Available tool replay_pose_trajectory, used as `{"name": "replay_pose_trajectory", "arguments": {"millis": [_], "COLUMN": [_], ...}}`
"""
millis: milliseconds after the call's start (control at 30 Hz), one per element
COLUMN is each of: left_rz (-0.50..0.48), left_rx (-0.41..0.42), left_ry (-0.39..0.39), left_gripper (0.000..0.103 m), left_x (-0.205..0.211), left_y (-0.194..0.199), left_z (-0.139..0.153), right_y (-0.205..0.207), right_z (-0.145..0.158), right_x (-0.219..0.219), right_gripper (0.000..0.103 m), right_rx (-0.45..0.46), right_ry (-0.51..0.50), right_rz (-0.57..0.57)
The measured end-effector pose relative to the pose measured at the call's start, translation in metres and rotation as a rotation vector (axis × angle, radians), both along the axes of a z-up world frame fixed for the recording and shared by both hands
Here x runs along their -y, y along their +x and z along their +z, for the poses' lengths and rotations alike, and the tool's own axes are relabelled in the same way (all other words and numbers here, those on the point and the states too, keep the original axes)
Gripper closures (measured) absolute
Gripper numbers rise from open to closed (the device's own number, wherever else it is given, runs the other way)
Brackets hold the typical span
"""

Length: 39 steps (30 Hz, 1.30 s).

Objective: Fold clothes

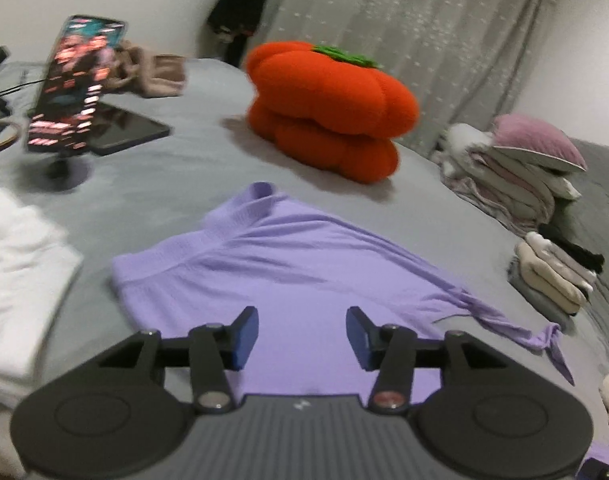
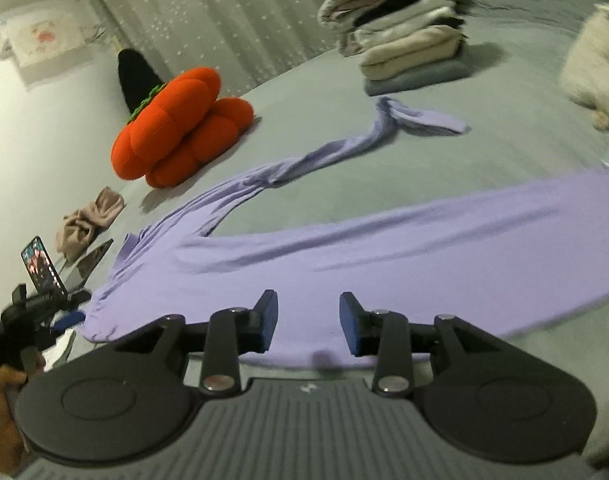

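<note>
Lilac long-sleeved top (image 1: pixel 288 280) spread flat on the grey bed (image 1: pixel 192 168), centre of the left wrist view, ribbed neck edge toward upper left, one sleeve trailing to the lower right with its cuff crumpled. Left hand-held gripper (image 1: pixel 302 338) low in the frame, blue pads wide apart, nothing between them, poised over the near part of the top. Cannot tell whether touching the cloth.

Over to the right wrist view: same top (image 2: pixel 344 264) stretched across the middle, one sleeve snaking toward upper centre, cuff ending just short of a stack of folded clothes (image 2: pixel 412 52) at the top. Right hand-held gripper (image 2: pixel 308 322) at the bottom, fingers spread, empty, above the near edge of the fabric. Slightly blurred in both views.

Orange pumpkin cushion (image 1: pixel 328 108) sitting upper centre on the bed, well apart from the top. Phone on a stand (image 1: pixel 74 84) at upper left, screen lit, dark tablet (image 1: pixel 124 128) lying just beside it. White cloth (image 1: pixel 20 272) at left edge. Brown crumpled garment (image 2: pixel 90 222) at mid left in the right wrist view. A hand (image 2: pixel 0 412) at lower left edge there, gripping the other tool's handle.
</note>
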<state>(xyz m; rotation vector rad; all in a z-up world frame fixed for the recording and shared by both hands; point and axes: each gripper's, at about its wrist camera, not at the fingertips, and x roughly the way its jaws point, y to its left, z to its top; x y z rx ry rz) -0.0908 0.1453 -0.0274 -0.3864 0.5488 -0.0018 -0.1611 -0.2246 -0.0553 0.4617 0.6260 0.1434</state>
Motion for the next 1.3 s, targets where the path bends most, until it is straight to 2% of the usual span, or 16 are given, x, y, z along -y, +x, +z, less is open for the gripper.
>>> {"name": "replay_pose_trajectory", "arguments": {"millis": [233, 367, 567, 633, 867, 933, 967, 1000, 1033, 1133, 1300], "left_rz": [-0.123, -0.147, -0.182, -0.194, -0.227, -0.228, -0.229, -0.229, -0.230, -0.231, -0.231], "left_rx": [0.030, 0.031, 0.033, 0.033, 0.036, 0.036, 0.037, 0.037, 0.037, 0.037, 0.038], "left_ry": [0.068, 0.052, 0.027, 0.019, -0.011, -0.010, -0.008, -0.008, -0.010, -0.021, -0.033], "left_gripper": [0.049, 0.046, 0.041, 0.037, 0.036, 0.036, 0.036, 0.036, 0.036, 0.036, 0.036], "left_x": [0.039, 0.035, 0.028, 0.026, 0.022, 0.023, 0.023, 0.023, 0.022, 0.020, 0.018], "left_y": [0.043, 0.046, 0.050, 0.052, 0.056, 0.056, 0.056, 0.056, 0.056, 0.056, 0.055], "left_z": [0.002, -0.011, -0.029, -0.035, -0.052, -0.052, -0.052, -0.052, -0.052, -0.052, -0.051], "right_y": [0.049, 0.083, 0.125, 0.134, 0.150, 0.152, 0.152, 0.153, 0.154, 0.160, 0.166], "right_z": [0.010, 0.013, 0.002, -0.004, -0.016, -0.017, -0.018, -0.018, -0.018, -0.018, -0.016], "right_x": [-0.026, -0.039, -0.060, -0.066, -0.092, -0.102, -0.106, -0.110, -0.115, -0.123, -0.126], "right_gripper": [0.064, 0.064, 0.064, 0.064, 0.065, 0.070, 0.080, 0.094, 0.099, 0.100, 0.097], "right_rx": [0.014, 0.020, -0.014, -0.029, -0.053, -0.047, -0.044, -0.042, -0.041, -0.049, -0.056], "right_ry": [-0.081, -0.139, -0.256, -0.290, -0.392, -0.453, -0.481, -0.503, -0.526, -0.578, -0.576], "right_rz": [0.077, 0.127, 0.193, 0.202, 0.266, 0.280, 0.289, 0.300, 0.309, 0.290, 0.253]}}
